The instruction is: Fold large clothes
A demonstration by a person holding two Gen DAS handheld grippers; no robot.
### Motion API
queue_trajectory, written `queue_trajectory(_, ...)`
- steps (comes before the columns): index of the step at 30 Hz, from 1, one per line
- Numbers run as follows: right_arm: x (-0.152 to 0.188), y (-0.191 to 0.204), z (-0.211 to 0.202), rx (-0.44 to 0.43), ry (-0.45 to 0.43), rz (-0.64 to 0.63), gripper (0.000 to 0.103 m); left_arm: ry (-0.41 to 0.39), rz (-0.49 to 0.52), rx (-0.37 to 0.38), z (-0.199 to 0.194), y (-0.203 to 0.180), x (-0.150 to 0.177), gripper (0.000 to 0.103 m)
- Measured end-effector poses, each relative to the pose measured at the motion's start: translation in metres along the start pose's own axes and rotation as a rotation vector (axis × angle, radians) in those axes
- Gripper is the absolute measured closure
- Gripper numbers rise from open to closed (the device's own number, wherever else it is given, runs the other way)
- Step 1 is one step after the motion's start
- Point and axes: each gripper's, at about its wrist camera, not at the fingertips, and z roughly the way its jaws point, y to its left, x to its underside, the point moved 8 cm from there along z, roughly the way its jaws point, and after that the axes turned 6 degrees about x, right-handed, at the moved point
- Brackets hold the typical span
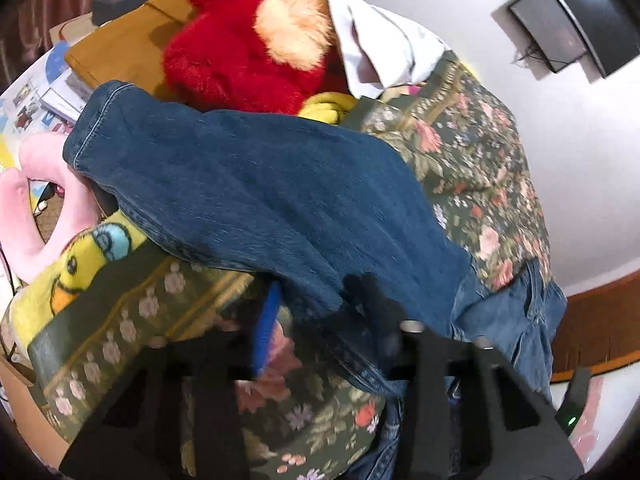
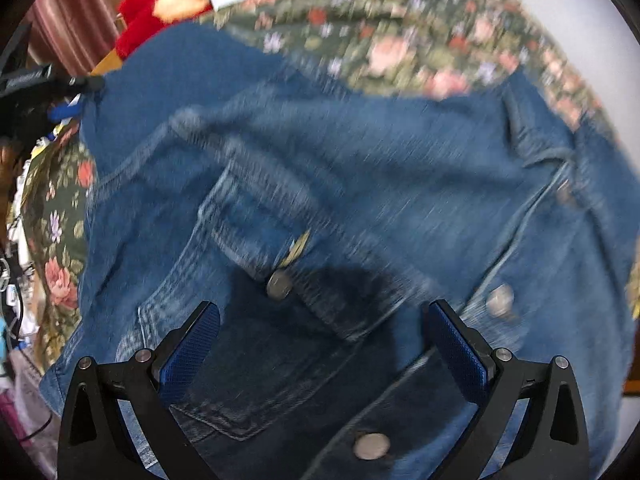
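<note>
Tongs first: right gripper (image 2: 320,344) gapes wide over the jacket (image 2: 320,184), chest pocket just ahead of its pads. Left gripper (image 1: 320,320) pinches the sleeve (image 1: 248,184), stretched ahead across the floral cover (image 1: 480,168).

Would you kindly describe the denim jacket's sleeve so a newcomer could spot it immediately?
Start at the floral bedspread covering the surface. Across it stretches the denim jacket, and its sleeve reaches toward the red plush toy. It is the only dark blue piece there, ending in a stitched cuff.
</note>
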Motion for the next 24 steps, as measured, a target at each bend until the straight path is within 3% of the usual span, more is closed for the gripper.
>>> queue_trajectory(5,0.003,0.002,-0.01,-0.004,-0.015,-0.009,0.0,-0.061,0.11,-0.086,-0.009,-0.02,-0.007,0.087)
queue_trajectory(15,0.025,-0.036,-0.069,0.012,-0.105,0.085,0.0,-0.241,0.447,-0.167,-0.058,-0.132,0.0,0.093)
queue_trajectory(21,0.04,-0.076,-0.095,-0.01,-0.133,0.204,0.0,-0.208,0.564,-0.124,-0.048,-0.19,0.034,0.095)
queue_trajectory(24,0.05,-0.087,-0.099,-0.021,-0.134,0.243,0.0,-0.145,0.623,-0.087,-0.031,-0.213,0.063,0.095)
